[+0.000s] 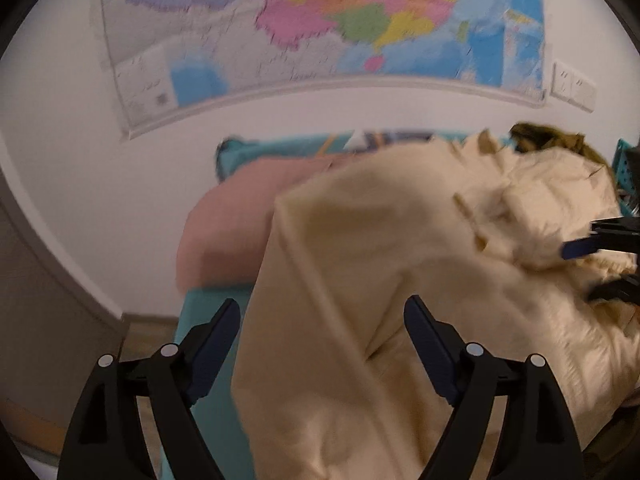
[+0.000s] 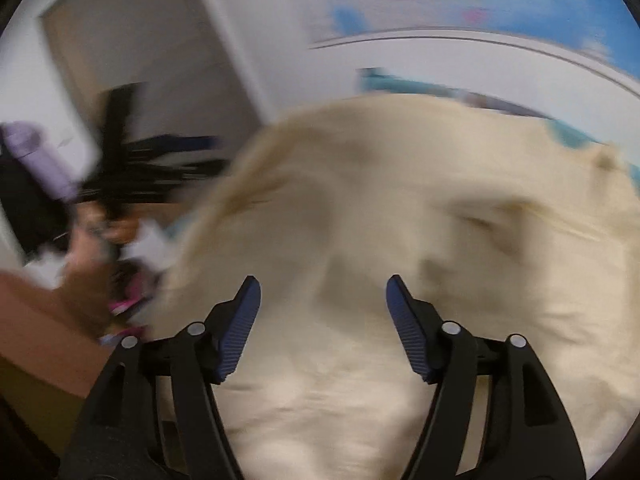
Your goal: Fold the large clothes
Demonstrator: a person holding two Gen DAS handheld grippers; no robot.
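Note:
A big cream padded coat (image 1: 400,264) lies crumpled on a teal-covered bed (image 1: 208,364), with an olive-brown part (image 1: 548,136) at its far end. My left gripper (image 1: 323,304) hovers over the coat's near left side, jaws wide apart and not pressing on the cloth. The right gripper's blue-padded finger (image 1: 580,249) shows at the right edge above the coat. In the blurred right wrist view the coat (image 2: 400,220) fills the frame. My right gripper (image 2: 323,280) stands open above it with nothing pinched. The left gripper (image 2: 160,168) is a black smear at left.
A pink pillow or blanket (image 1: 228,224) lies on the bed left of the coat. A coloured wall map (image 1: 320,20) and a socket plate (image 1: 572,88) hang behind. A teal crate (image 1: 624,168) stands at right. A person's hand (image 2: 92,268) and a door (image 2: 140,60) show at left.

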